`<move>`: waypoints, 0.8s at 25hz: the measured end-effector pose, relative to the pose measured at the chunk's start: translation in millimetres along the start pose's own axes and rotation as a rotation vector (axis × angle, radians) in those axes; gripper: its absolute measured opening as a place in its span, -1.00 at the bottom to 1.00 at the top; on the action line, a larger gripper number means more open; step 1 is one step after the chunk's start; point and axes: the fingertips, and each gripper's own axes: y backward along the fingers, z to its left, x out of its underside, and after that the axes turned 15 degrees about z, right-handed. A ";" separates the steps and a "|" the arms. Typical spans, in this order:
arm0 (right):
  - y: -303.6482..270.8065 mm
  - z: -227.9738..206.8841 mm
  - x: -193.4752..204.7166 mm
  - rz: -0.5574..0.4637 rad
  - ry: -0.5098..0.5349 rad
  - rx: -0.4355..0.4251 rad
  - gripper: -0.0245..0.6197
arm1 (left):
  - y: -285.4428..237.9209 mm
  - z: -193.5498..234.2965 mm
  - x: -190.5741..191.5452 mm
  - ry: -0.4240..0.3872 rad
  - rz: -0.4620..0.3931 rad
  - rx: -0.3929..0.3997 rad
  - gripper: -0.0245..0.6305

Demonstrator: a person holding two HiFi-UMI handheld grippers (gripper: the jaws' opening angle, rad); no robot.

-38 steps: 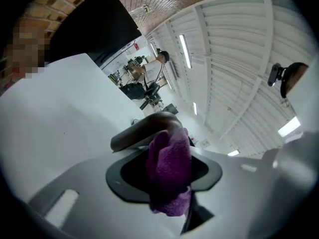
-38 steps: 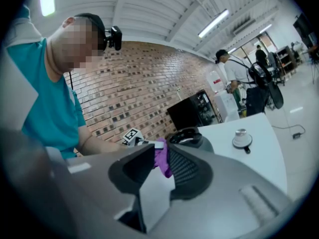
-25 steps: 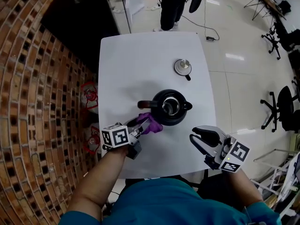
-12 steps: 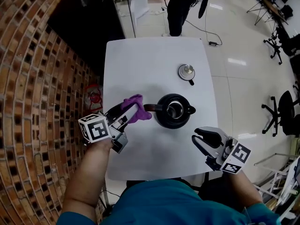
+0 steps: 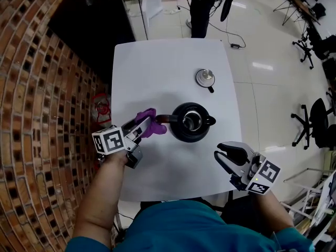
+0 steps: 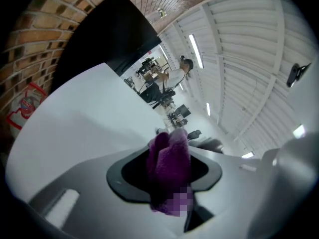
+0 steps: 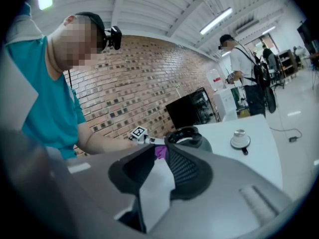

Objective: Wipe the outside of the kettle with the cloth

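Note:
The black kettle stands lidless in the middle of the white table, its handle pointing left. My left gripper is shut on a bunched purple cloth, which sits just left of the handle's end; I cannot tell whether it touches. In the left gripper view the cloth fills the gap between the jaws. My right gripper hovers open and holding nothing near the table's front right, apart from the kettle. Its view shows the kettle and the cloth beyond the jaws.
The kettle's lid lies on the table behind the kettle, also seen as the lid in the right gripper view. A brick wall runs along the left. A person stands past the far edge. Office chairs stand at right.
My left gripper carried the cloth from the kettle's near-left side out to the left, beside the handle's end. The right gripper stayed in place.

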 end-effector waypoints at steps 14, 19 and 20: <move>20.3 -5.0 0.2 -0.067 0.018 0.025 -0.68 | -4.2 -117.7 -11.7 -0.771 0.352 -0.290 -0.36; 41.5 -14.4 0.3 -0.105 0.010 0.048 -0.68 | -14.3 -127.9 -23.6 -0.841 0.469 -0.334 -0.36; 45.3 -15.9 1.0 -0.113 0.005 0.053 -0.68 | -24.4 -129.5 -26.2 -0.851 0.516 -0.329 -0.36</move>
